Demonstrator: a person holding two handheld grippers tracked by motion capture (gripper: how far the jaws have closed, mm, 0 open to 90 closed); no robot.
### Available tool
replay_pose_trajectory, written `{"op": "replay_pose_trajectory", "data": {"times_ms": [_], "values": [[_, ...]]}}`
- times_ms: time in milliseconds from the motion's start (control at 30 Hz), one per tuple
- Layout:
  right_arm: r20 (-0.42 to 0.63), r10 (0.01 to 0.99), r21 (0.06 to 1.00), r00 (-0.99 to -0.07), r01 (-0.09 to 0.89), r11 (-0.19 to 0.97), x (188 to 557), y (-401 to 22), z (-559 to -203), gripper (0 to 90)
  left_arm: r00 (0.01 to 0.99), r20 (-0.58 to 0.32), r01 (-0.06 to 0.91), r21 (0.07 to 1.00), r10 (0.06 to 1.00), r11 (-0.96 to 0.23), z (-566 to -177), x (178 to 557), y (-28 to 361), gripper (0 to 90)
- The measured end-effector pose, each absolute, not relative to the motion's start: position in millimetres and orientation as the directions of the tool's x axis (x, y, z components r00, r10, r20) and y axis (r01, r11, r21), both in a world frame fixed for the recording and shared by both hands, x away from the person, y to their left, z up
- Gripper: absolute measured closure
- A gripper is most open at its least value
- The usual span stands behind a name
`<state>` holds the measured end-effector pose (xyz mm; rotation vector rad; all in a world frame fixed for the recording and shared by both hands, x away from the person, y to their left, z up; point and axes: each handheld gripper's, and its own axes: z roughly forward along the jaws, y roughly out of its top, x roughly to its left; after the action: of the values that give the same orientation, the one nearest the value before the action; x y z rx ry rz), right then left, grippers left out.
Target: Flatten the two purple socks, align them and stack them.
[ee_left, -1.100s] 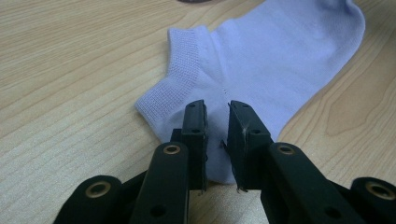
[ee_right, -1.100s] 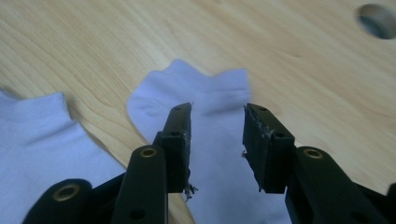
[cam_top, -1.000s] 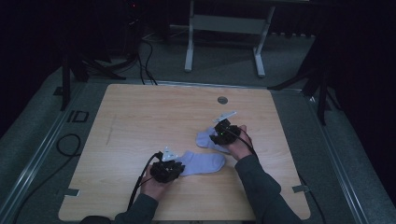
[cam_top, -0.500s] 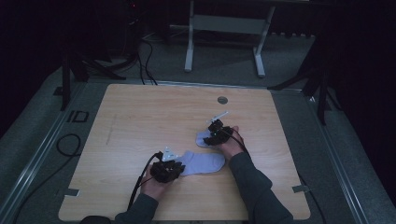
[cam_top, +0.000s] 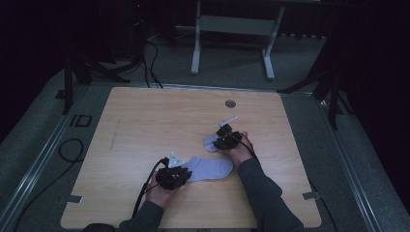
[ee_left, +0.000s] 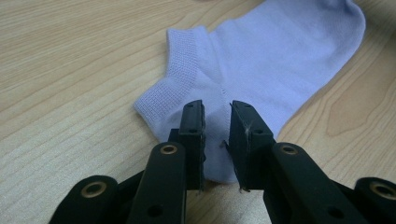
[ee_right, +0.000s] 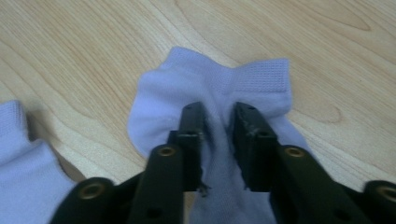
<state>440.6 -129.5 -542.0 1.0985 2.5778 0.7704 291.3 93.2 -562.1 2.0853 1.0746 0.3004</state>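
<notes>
The right gripper (cam_top: pixel 223 137) is now seen lower and nearer the person than a second ago, brought down onto the farther sock (cam_top: pixel 213 143) on the bench (cam_top: pixel 145 121); its jaws have just been closing, and in the right gripper view a fold of that sock (ee_right: pixel 210 93) is pinched between them. The left gripper (cam_top: pixel 175 170) is unmoved; it is clamped on the heel of the nearer sock (cam_top: pixel 209 169), whose cloth (ee_left: pixel 261 60) is seen drawn up between the pads (ee_left: pixel 192 123) in the left gripper view. The two socks lie near one another, just apart; with each now gripped, the pair is judged ready to be lifted and laid together.
</notes>
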Motion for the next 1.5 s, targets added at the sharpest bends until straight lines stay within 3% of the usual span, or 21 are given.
{"op": "replay_pose_trajectory", "data": {"times_ms": [100,200,667,1500], "values": [[-0.011,0.727,0.55,-0.686,0.603,0.578,441.2,-130.8,-541.7,82.3,0.615,-0.122,0.596,0.718,0.779,-0.358,-561.9,290.9,93.2,74.6],[-0.015,0.728,0.55,-0.686,0.602,0.579,440.8,-130.9,-541.7,84.2,0.609,-0.122,0.599,0.719,0.784,-0.353,-561.2,290.3,94.2,74.0],[-0.02,0.733,0.575,-0.679,0.592,0.564,432.9,-135.0,-538.8,85.3,0.593,-0.138,0.6,0.732,0.793,-0.322,-555.8,289.7,101.1,72.4],[-0.047,0.718,0.7,-0.695,0.49,0.52,400.5,-165.2,-481.0,85.4,0.587,-0.127,0.597,0.735,0.799,-0.322,-552.4,287.9,104.7,74.6]]}}
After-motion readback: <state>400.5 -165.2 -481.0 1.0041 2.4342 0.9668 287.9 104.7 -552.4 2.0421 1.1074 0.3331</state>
